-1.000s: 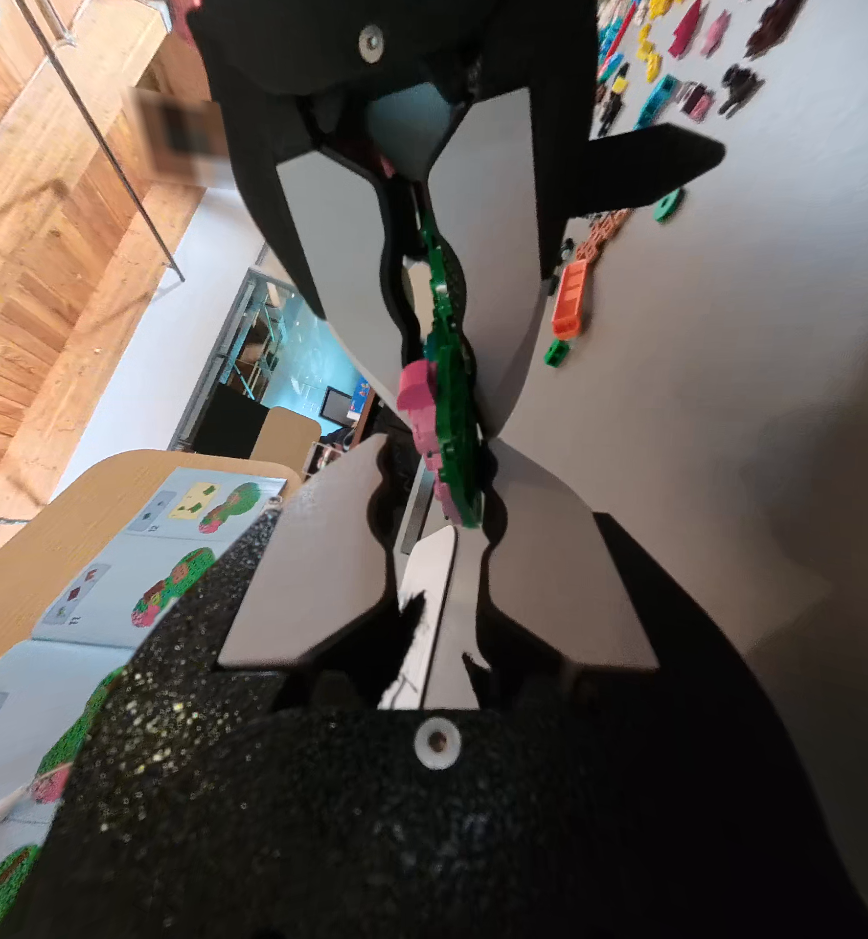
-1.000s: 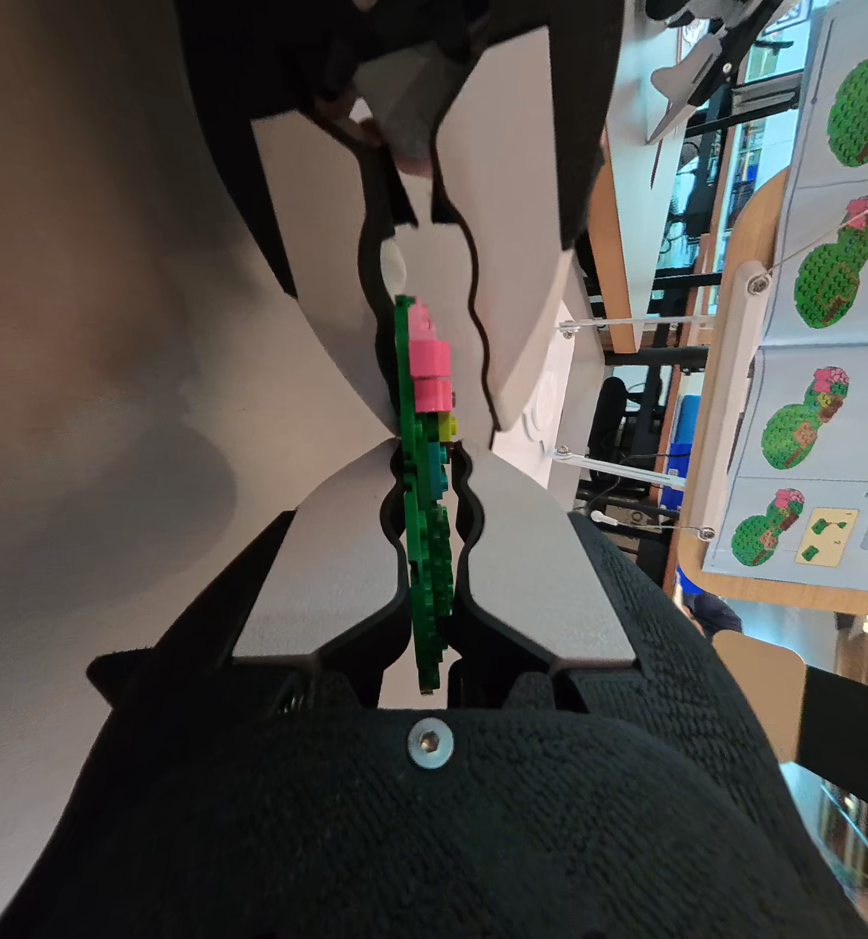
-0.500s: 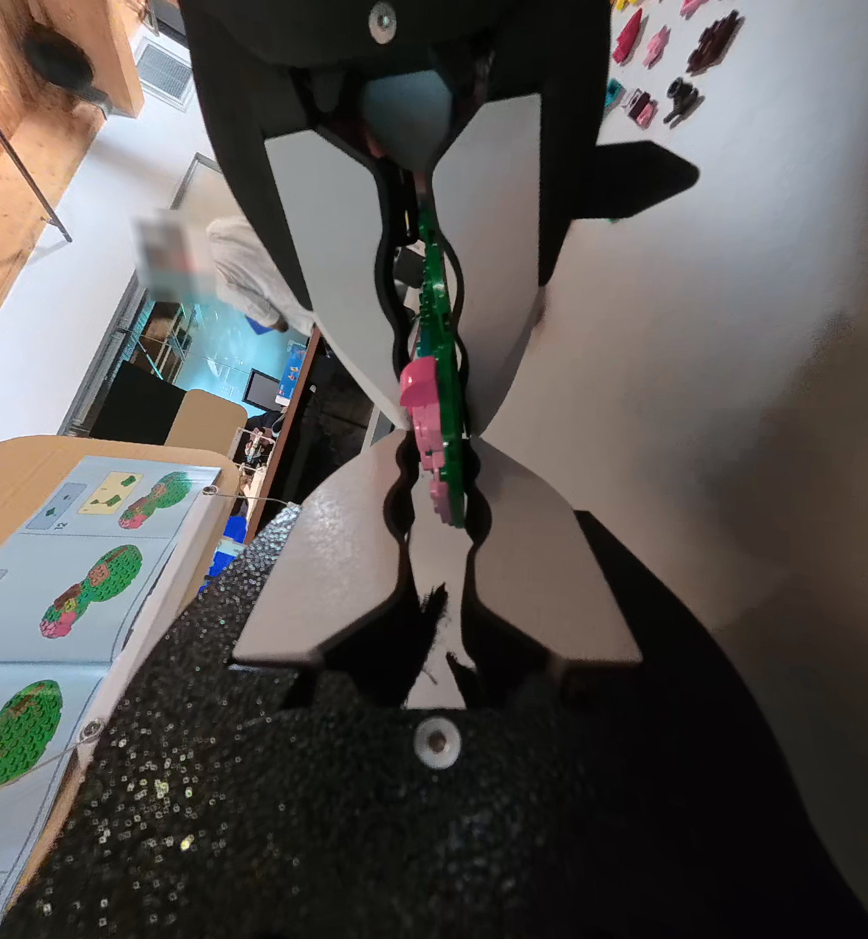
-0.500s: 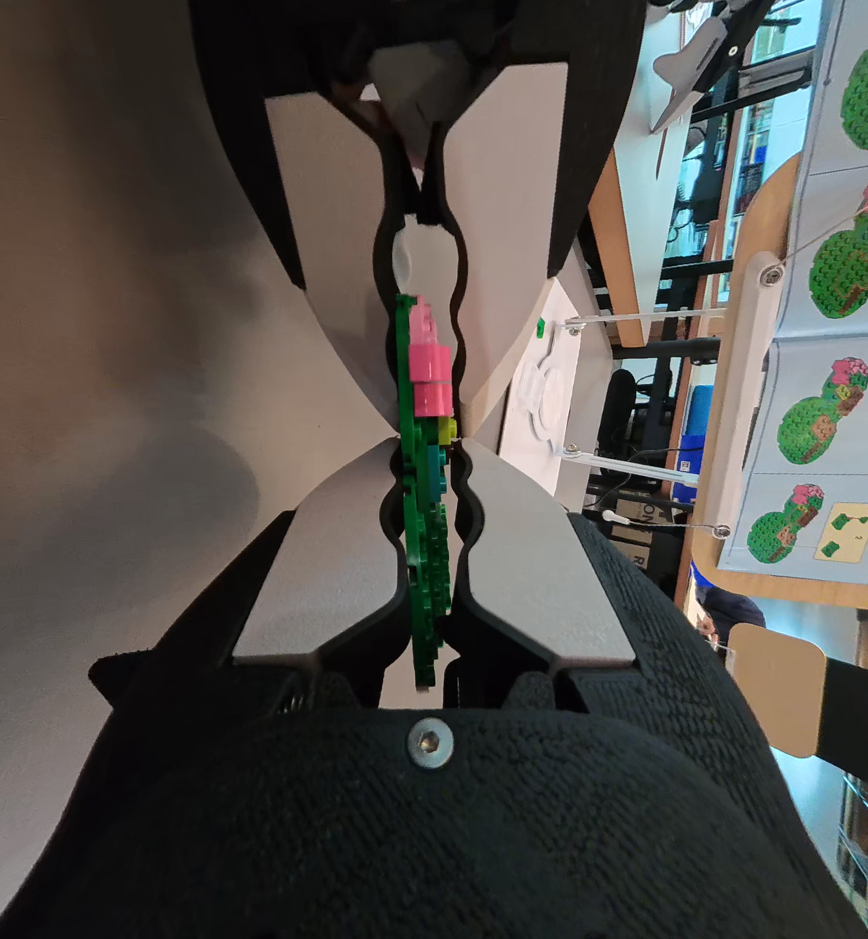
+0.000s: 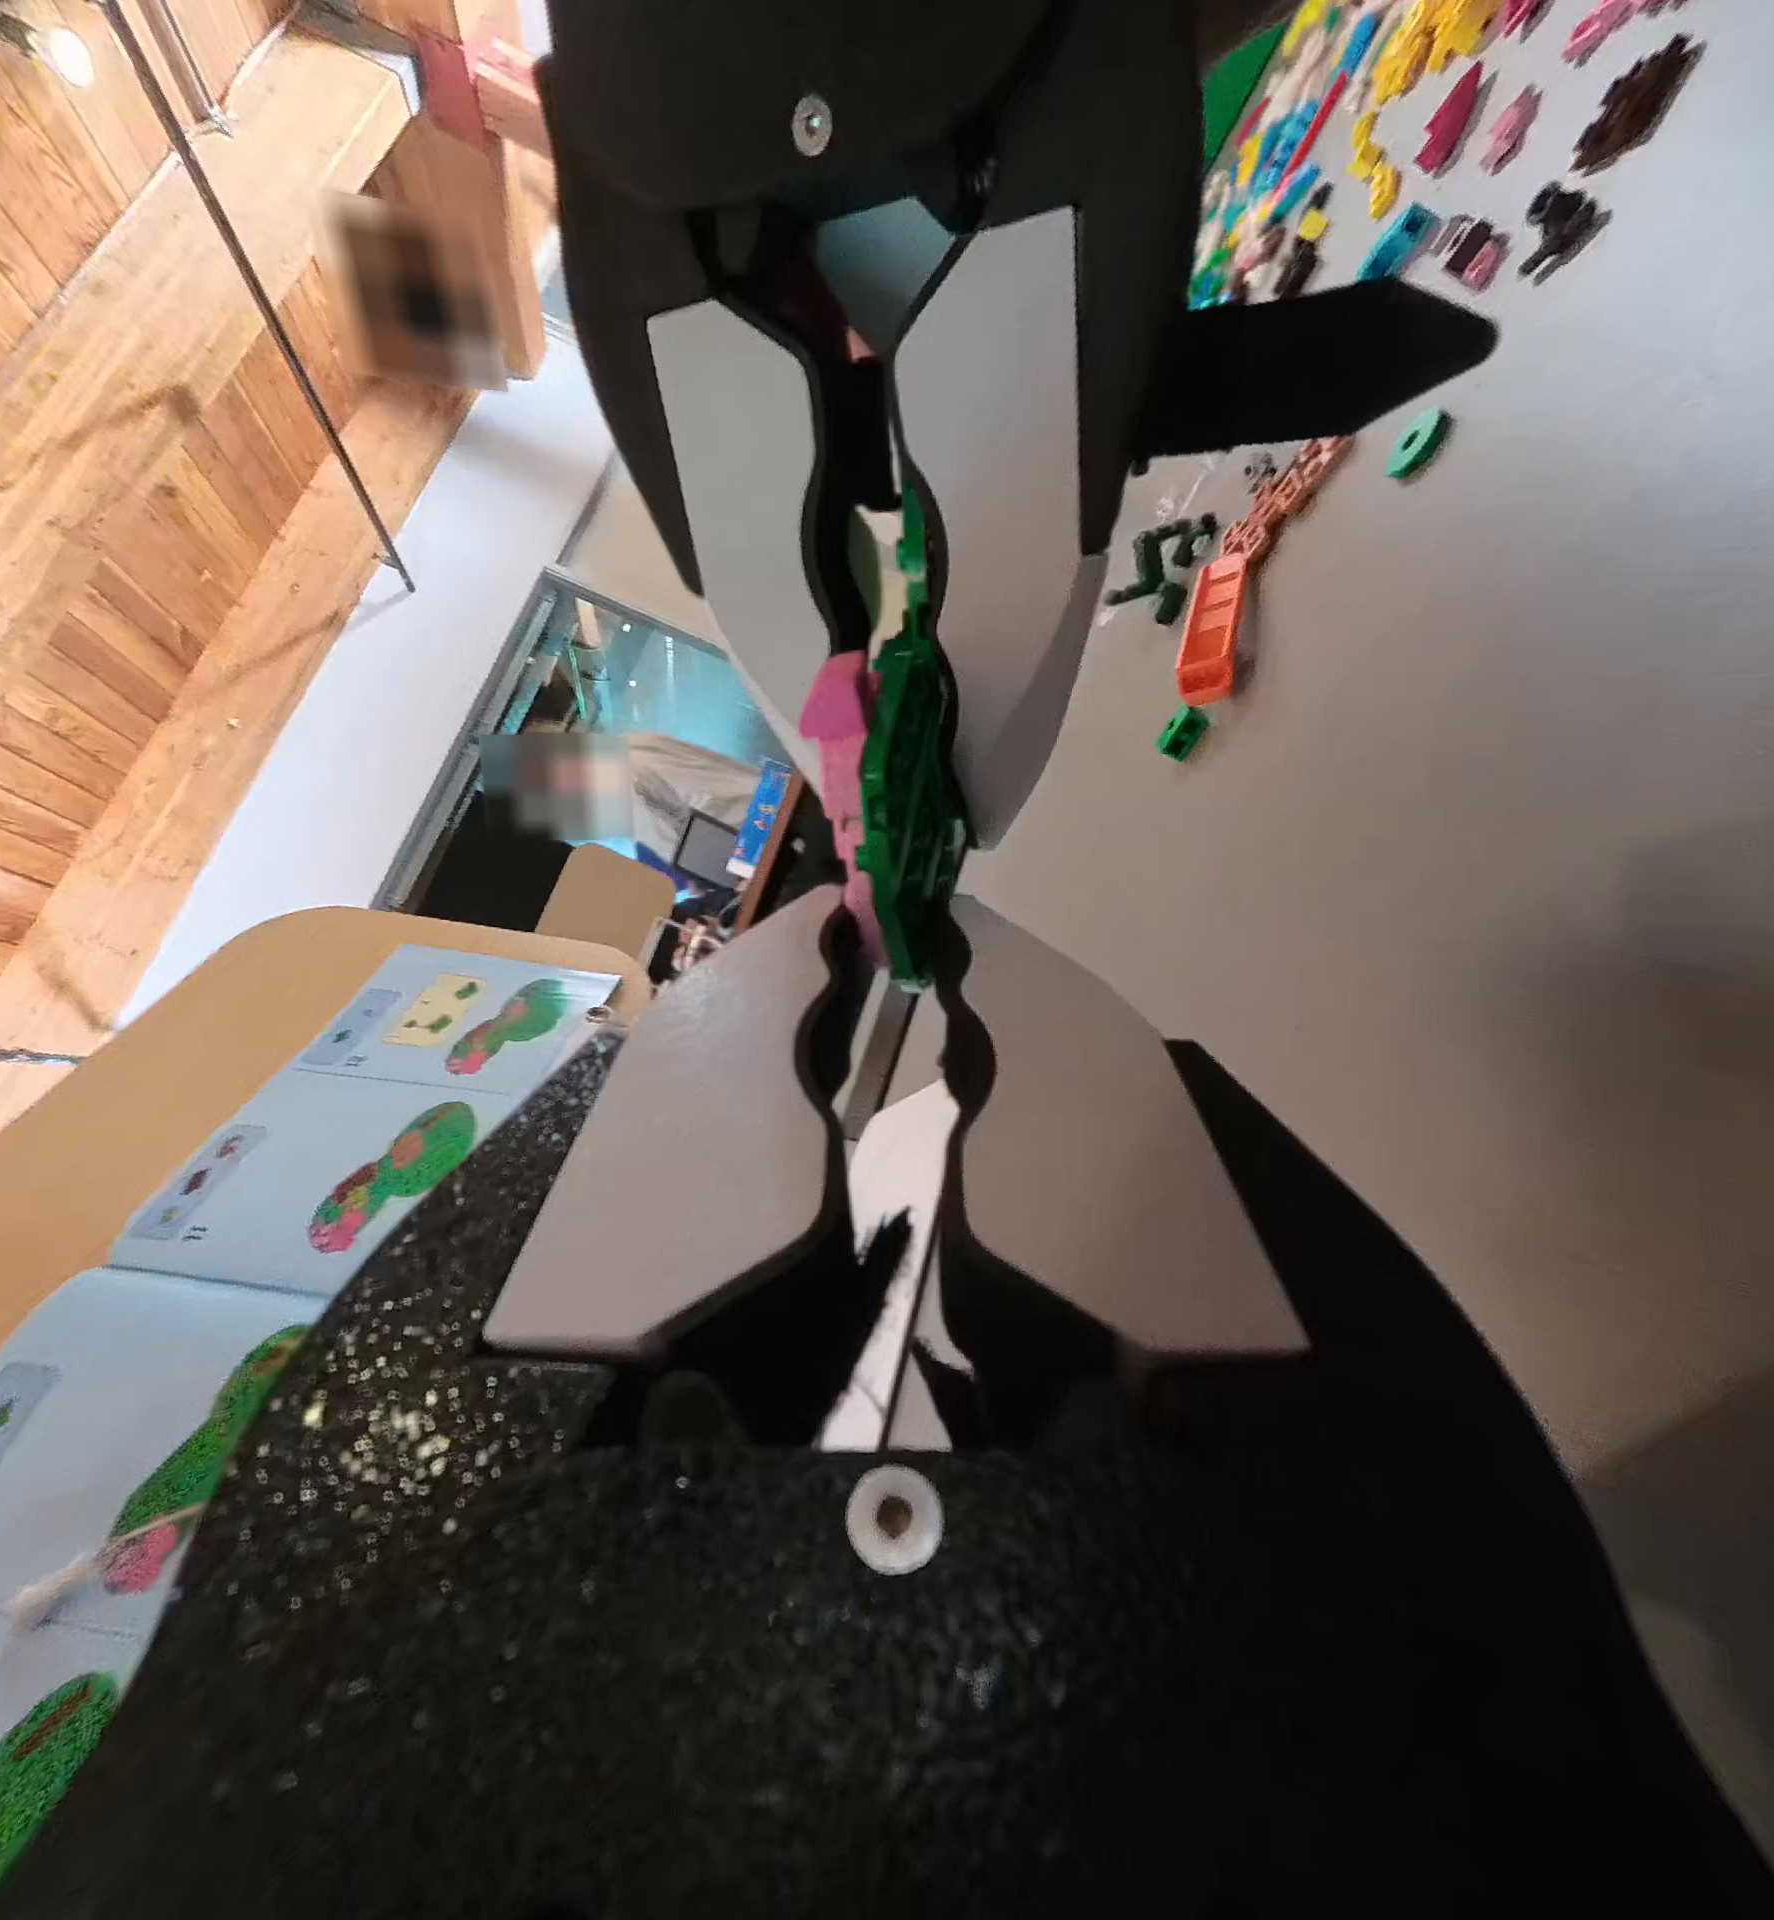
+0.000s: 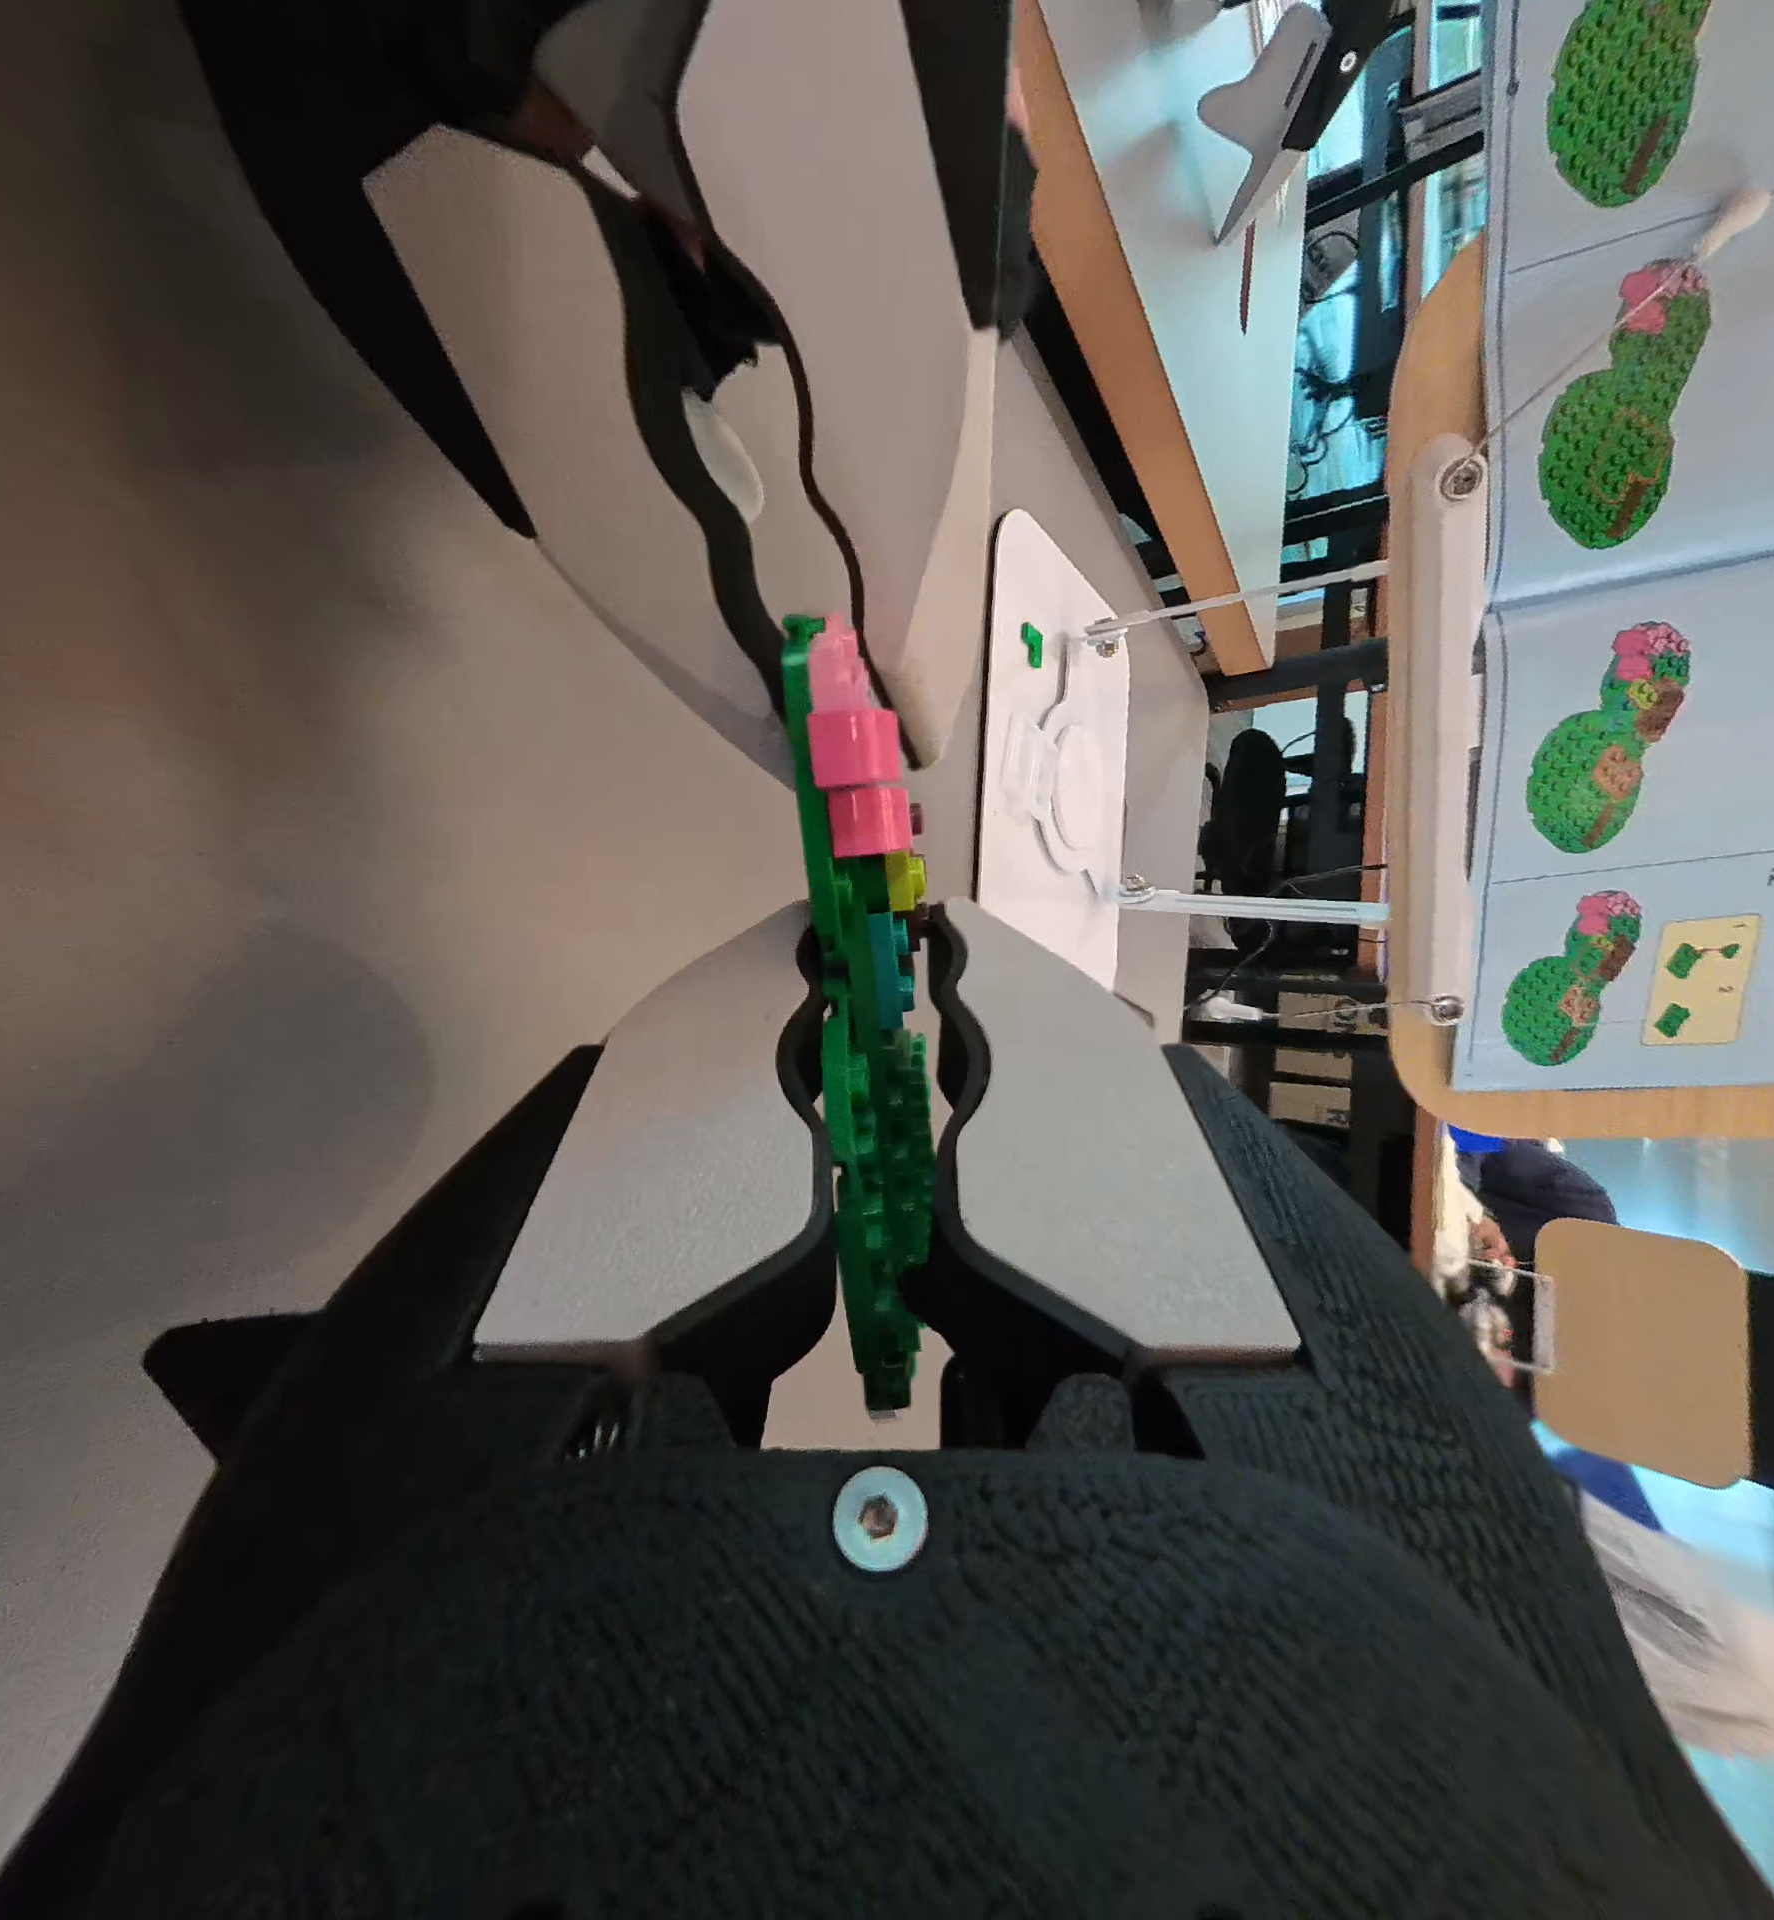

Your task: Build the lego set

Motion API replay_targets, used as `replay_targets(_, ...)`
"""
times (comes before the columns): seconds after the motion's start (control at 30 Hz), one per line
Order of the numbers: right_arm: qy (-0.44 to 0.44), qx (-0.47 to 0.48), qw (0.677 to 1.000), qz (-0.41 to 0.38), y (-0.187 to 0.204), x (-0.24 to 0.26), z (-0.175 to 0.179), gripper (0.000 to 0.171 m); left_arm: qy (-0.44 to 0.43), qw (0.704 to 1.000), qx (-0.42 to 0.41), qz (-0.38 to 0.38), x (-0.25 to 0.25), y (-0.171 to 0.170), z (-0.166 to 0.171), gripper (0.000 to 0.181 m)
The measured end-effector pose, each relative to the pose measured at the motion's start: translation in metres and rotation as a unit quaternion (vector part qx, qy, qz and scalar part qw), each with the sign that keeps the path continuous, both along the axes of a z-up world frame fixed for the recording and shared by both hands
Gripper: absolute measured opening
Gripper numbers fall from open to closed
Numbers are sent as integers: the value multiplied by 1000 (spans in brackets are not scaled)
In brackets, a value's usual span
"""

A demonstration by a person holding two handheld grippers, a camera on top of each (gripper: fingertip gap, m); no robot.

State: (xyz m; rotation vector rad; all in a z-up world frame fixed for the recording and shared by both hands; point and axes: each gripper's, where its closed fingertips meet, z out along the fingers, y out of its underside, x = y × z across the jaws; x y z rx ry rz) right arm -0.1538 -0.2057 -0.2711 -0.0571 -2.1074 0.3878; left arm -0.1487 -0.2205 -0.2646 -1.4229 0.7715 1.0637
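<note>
A flat green lego build [image 6: 878, 1143] with pink pieces [image 6: 857, 748], a yellow one and a teal one on one face is held edge-on in the air between both grippers. My right gripper [image 6: 872, 914] is shut on its green end. My left gripper [image 5: 893, 920] faces it and is shut on the tip of the pink end [image 5: 836, 717] of the build [image 5: 909, 769]. In the right wrist view the left gripper [image 6: 852, 727] is tilted. In the left wrist view the right gripper [image 5: 898, 810] fills the top.
Loose lego pieces lie on the grey table [image 5: 1485, 935]: an orange brick [image 5: 1215, 634], a small green brick [image 5: 1182, 732], a teal ring [image 5: 1418, 444], several more behind. An instruction booklet [image 6: 1641, 727] stands on a wooden holder. A white tray [image 6: 1049, 779] holds a green piece. The grippers are tip to tip, or close to it. Left tips and right tips are each some 15 centimeters from the small green brick [image 5: 1182, 732].
The left gripper's fingers closed in on the pink end between the first two earlier frames. Now it has tilted, and less of the build reaches between its fingertips. The right gripper's grip is unchanged.
</note>
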Motion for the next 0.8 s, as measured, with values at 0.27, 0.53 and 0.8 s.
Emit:
replay_targets(0.27,37,58,997,43,-11,3,-5,30,-26,999,-24,-18,7,2,-4,8)
replay_targets(0.53,52,80,995,32,-7,-2,-6,16,-47,998,-39,-22,7,3,-11,9)
replay_targets(0.8,54,80,995,5,-1,-8,-7,16,34,999,11,3,5,1,0,26)
